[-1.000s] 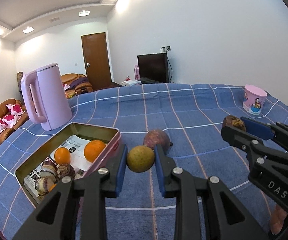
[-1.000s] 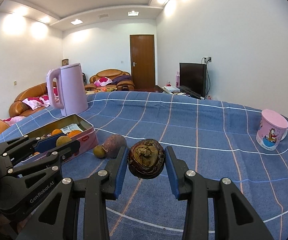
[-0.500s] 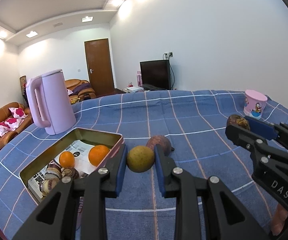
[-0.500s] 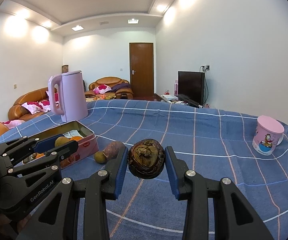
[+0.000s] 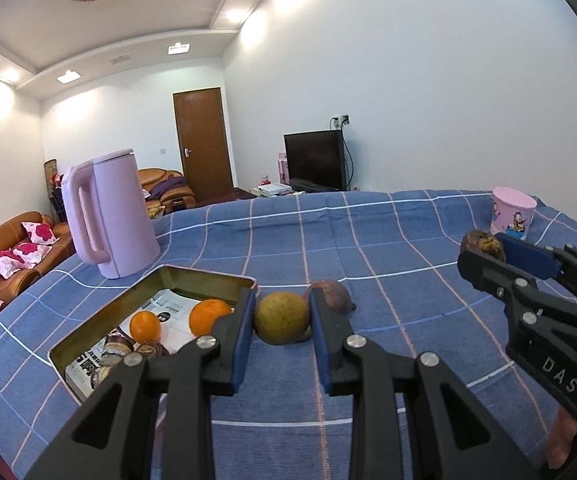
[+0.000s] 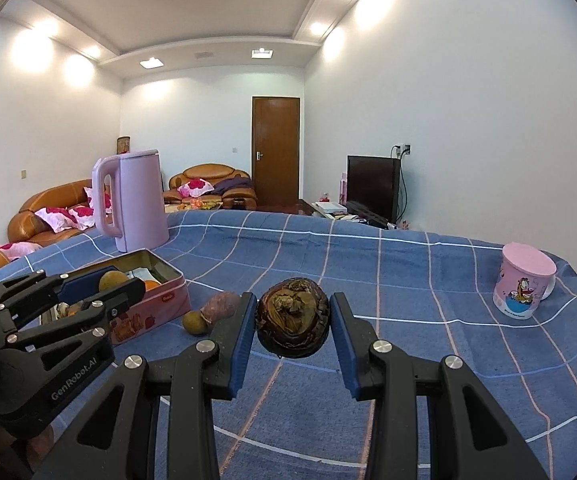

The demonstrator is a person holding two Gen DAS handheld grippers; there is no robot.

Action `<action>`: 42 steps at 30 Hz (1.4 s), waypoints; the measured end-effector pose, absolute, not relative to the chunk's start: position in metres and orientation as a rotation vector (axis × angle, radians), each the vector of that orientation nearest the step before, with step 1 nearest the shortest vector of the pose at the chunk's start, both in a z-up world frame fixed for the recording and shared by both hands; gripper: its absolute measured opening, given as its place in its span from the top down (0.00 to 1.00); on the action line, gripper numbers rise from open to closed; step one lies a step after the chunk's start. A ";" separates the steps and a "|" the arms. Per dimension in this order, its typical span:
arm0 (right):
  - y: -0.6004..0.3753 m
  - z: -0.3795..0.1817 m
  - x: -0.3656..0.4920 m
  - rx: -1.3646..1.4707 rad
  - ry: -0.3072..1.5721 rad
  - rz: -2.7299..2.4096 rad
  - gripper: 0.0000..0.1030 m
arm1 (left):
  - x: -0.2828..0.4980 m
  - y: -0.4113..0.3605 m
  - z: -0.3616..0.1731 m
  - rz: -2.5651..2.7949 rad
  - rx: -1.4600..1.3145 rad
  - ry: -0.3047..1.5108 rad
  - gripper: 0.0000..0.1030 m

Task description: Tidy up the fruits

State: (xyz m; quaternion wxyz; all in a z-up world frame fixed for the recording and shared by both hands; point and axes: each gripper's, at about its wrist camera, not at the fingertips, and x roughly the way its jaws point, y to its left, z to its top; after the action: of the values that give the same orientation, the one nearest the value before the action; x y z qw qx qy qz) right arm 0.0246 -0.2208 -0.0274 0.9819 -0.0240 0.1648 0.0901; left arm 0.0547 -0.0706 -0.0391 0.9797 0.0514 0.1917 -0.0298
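Note:
My left gripper (image 5: 282, 322) is shut on a yellow-green round fruit (image 5: 281, 317) and holds it above the blue tablecloth, just right of the open pink tin (image 5: 208, 278). The tin holds two oranges (image 5: 208, 316) and several brown fruits on newspaper. My right gripper (image 6: 293, 322) is shut on a dark brown wrinkled fruit (image 6: 293, 323) held above the cloth. A purple-brown fruit (image 6: 221, 305) and a small yellow-green fruit (image 6: 194, 323) lie on the cloth beside the tin (image 6: 156, 312). The right gripper shows at the right of the left wrist view (image 5: 488, 252).
A pink kettle (image 5: 108, 212) stands behind the tin. A pink cartoon mug (image 6: 524, 286) stands at the far right of the table. Sofas, a door and a TV are beyond the table's far edge.
Both grippers have risen a little, each still holding its fruit, so the table sits lower in both views.

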 end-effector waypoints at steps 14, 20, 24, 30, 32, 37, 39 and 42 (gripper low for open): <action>-0.172 -0.016 0.043 -0.074 0.343 0.287 0.62 | 0.067 -0.026 -0.037 0.016 0.055 0.413 0.72; -0.153 -0.012 0.049 -0.085 0.342 0.319 0.62 | 0.071 -0.010 -0.037 0.041 0.045 0.424 0.72; -0.140 -0.010 0.053 -0.093 0.342 0.341 0.62 | 0.072 0.003 -0.038 0.062 0.038 0.432 0.72; -0.121 -0.010 0.061 -0.111 0.346 0.370 0.62 | 0.079 0.023 -0.039 0.100 0.021 0.445 0.72; -0.115 -0.010 0.064 -0.117 0.348 0.379 0.62 | 0.081 0.031 -0.040 0.113 0.017 0.450 0.72; -0.101 -0.010 0.069 -0.128 0.353 0.402 0.62 | 0.086 0.047 -0.041 0.146 0.008 0.464 0.72; -0.095 -0.010 0.071 -0.133 0.356 0.412 0.62 | 0.089 0.053 -0.042 0.160 0.003 0.473 0.72; -0.087 -0.012 0.071 -0.139 0.360 0.427 0.62 | 0.092 0.063 -0.043 0.183 -0.001 0.480 0.72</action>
State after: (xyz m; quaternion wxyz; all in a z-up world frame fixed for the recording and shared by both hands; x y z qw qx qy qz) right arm 0.0715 -0.0868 -0.0118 0.9589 -0.0687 0.1776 0.2104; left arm 0.0916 0.0629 -0.0434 0.9672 -0.0004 0.2374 0.0907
